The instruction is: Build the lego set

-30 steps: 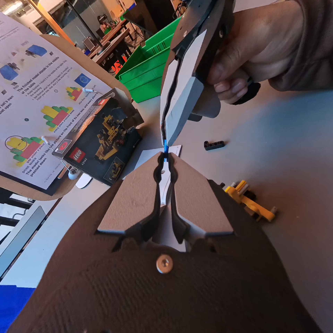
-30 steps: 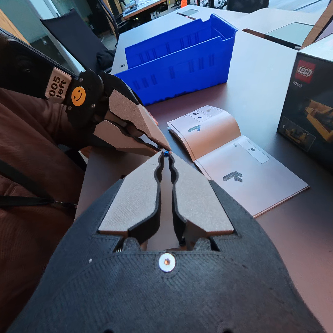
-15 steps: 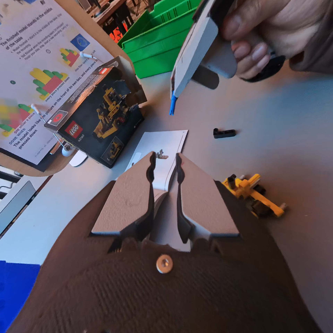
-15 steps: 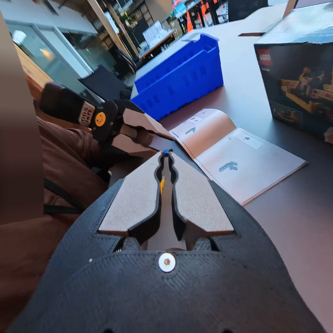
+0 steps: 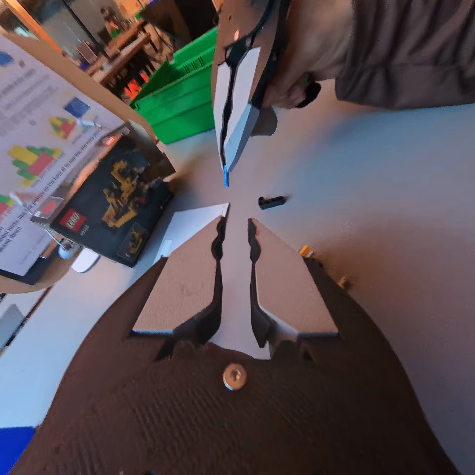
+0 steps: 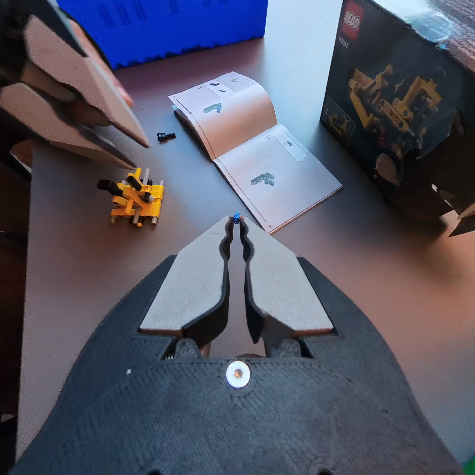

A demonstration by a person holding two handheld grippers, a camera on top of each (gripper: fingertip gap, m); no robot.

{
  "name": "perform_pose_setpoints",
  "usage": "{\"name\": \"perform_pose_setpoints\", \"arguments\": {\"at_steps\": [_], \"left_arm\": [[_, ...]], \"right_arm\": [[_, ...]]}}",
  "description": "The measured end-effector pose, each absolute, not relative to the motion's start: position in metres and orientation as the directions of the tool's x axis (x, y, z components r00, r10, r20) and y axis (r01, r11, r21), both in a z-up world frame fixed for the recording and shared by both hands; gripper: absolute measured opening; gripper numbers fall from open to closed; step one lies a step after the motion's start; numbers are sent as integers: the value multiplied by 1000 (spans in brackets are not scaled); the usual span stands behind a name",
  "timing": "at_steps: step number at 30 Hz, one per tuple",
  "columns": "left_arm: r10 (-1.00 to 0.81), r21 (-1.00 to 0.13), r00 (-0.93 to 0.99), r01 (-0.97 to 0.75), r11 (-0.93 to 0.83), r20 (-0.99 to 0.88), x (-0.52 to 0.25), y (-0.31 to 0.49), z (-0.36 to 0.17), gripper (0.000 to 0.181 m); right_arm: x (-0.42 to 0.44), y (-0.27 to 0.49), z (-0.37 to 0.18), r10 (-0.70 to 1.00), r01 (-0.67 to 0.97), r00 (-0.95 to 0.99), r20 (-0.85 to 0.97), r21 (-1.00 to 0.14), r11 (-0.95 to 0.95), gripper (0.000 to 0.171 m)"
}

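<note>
My right gripper (image 6: 236, 221) is shut on a small blue pin (image 6: 236, 217) at its tips, held above the table; it also shows in the left wrist view (image 5: 224, 166), with the blue pin (image 5: 226, 179) pointing down. My left gripper (image 5: 236, 222) is open and empty above the table; it shows at the upper left of the right wrist view (image 6: 140, 155). A partly built yellow and black model (image 6: 135, 196) sits on the table just under the left gripper's tips. A small black piece (image 6: 166, 136) lies beyond it, also in the left wrist view (image 5: 271, 202).
An open instruction booklet (image 6: 253, 149) lies mid-table. The black set box (image 6: 401, 102) stands at the right. A blue bin (image 6: 164, 28) stands at the back. In the left wrist view, a green bin (image 5: 180, 97) and a printed sheet on a board (image 5: 30, 144) stand behind.
The left gripper opened and let go of the blue pin, which stayed in the right gripper. The two grippers drew apart, and the right gripper tilted down toward the table.
</note>
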State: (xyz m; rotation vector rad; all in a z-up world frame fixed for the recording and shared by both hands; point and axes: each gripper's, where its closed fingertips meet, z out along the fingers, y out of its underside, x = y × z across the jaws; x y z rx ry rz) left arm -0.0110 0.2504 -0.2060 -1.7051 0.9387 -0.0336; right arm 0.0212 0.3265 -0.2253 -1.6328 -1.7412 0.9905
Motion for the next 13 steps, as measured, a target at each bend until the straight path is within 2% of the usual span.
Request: {"name": "perform_pose_setpoints", "arguments": {"at_steps": [1,4,8,11,13], "left_arm": [[-583,-831,682,-556,-21,-442,-10,246,-201,15],[-599,-906,699,-409,114,-391,-22,220,-178,15],[-621,-965,740,-182,188,-260,-67,180,-158,10],[-630,-968,738,-146,202,-243,-85,162,-158,6],[-632,-973,741,-180,142,-229,-94,165,-171,6]], "right_arm": [[21,329,-226,991,579,-101,-85,-815,-11,1],[20,335,-225,992,542,-87,-86,-840,-26,1],[17,336,-219,992,481,-97,-85,-876,-28,1],[12,329,-215,987,434,-153,-50,-901,22,1],[9,322,-213,979,392,-202,-19,-918,63,1]]}}
